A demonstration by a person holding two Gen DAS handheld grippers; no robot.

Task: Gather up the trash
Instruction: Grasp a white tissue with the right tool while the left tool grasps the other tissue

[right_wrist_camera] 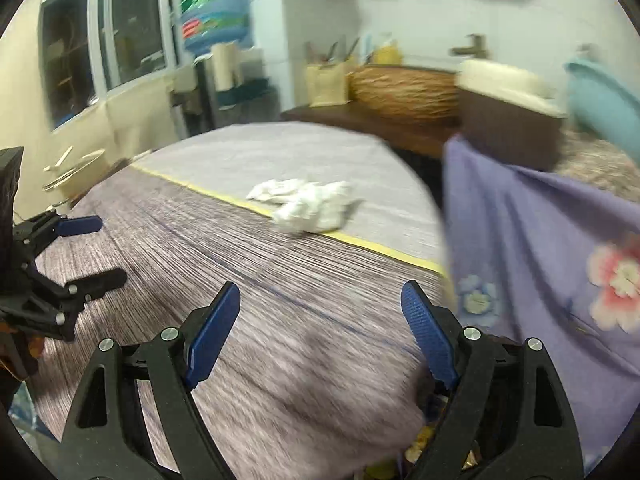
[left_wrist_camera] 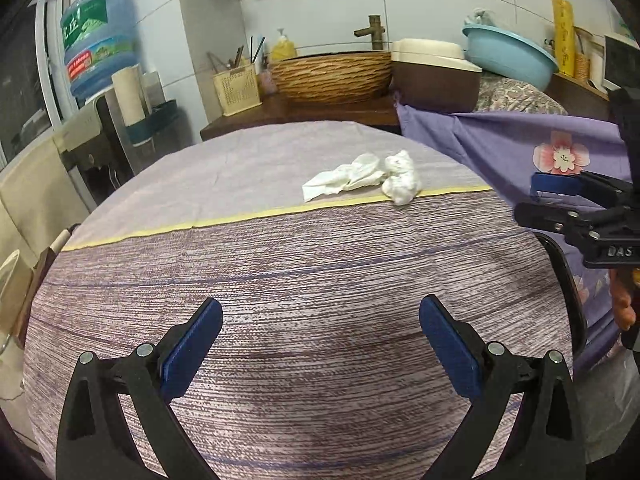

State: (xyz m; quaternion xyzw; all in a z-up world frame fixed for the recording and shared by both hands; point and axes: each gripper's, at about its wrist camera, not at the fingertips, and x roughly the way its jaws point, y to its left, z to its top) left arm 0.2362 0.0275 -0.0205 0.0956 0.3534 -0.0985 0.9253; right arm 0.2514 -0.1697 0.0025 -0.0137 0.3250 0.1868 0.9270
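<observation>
So we're on the approach, w/ nothing picked up yet, and the job as we judge it is to get one gripper down onto the crumpled white tissue paper [left_wrist_camera: 362,178] w/o shoving it around. It's two wads really, a flatter twisted piece and a rounder ball touching it, lying on the round counter covered in a striped mauve-grey cloth [left_wrist_camera: 280,280], right at the thin yellow stripe [left_wrist_camera: 200,224] that crosses the cloth. Our left gripper [left_wrist_camera: 320,340] has its jaws spread wide, blue pads apart, nothing btwn them, only bare cloth beneath. Our right gripper [right_wrist_camera: 320,328] is likewise wide open and empty; its view is smeared by motion blur, so fine detail there is hard to read. From the left wrist view the tissue sits well ahead of the jaws, slightly right of centre, toward the far side of the counter; from the right wrist view it's also ahead, roughly centred, a bit left. Neither pair of pads is near it yet. To do this well we'd say: keep the jaws wide, come in over the wads from above, straddle the rounder ball and the twisted piece together if poss., press lightly into the cloth, then close. Paper's light and will prob. slide or spring apart if nudged sideways, and closing too low could pinch the cloth too. A purple floral fabric [left_wrist_camera: 520,148] hangs just right of the counter, so the right side has less room.
</observation>
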